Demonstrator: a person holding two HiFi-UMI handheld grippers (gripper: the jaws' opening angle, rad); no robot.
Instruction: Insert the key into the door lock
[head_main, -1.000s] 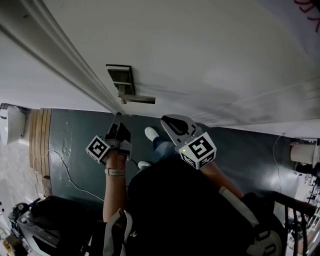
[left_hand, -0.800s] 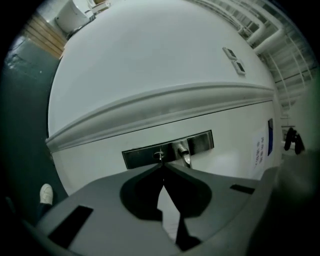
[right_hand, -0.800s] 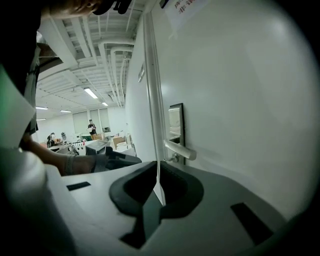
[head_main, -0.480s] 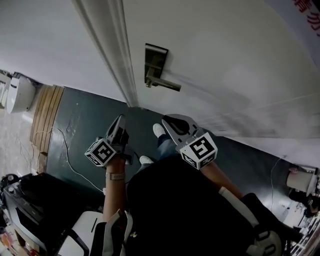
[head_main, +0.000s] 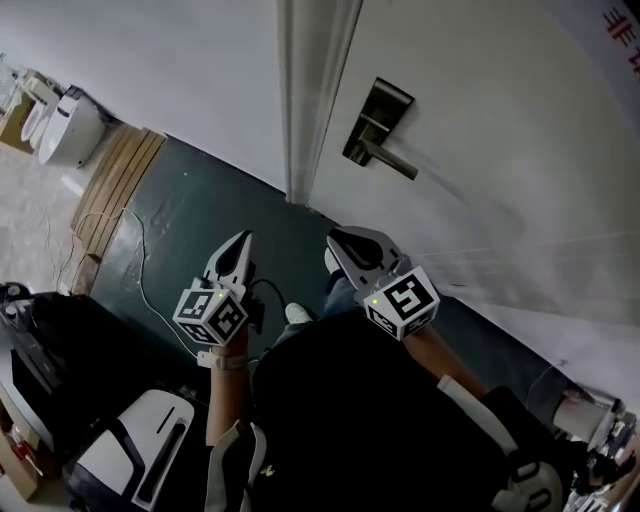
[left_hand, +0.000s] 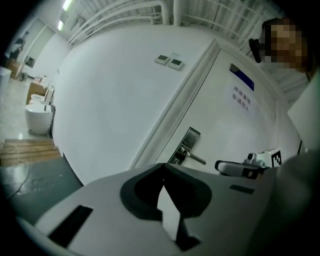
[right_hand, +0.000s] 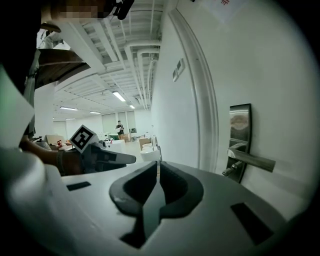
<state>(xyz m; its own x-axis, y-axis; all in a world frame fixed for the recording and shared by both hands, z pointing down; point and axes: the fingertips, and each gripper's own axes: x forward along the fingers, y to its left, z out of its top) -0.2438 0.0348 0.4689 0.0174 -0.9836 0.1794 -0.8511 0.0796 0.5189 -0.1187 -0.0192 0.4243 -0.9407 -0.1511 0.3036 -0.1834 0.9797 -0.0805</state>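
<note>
Brushed metal, the door lock (head_main: 380, 115) sits on the white door (head_main: 500, 150) just beside the frame (head_main: 305, 100). It is a tall, narrow plate, its slim lever (head_main: 392, 162) pointing sideways, away from that frame. We hold the left gripper (head_main: 242, 240) and right gripper (head_main: 338, 245) apart from it, each with its jaws pressed together.
</note>
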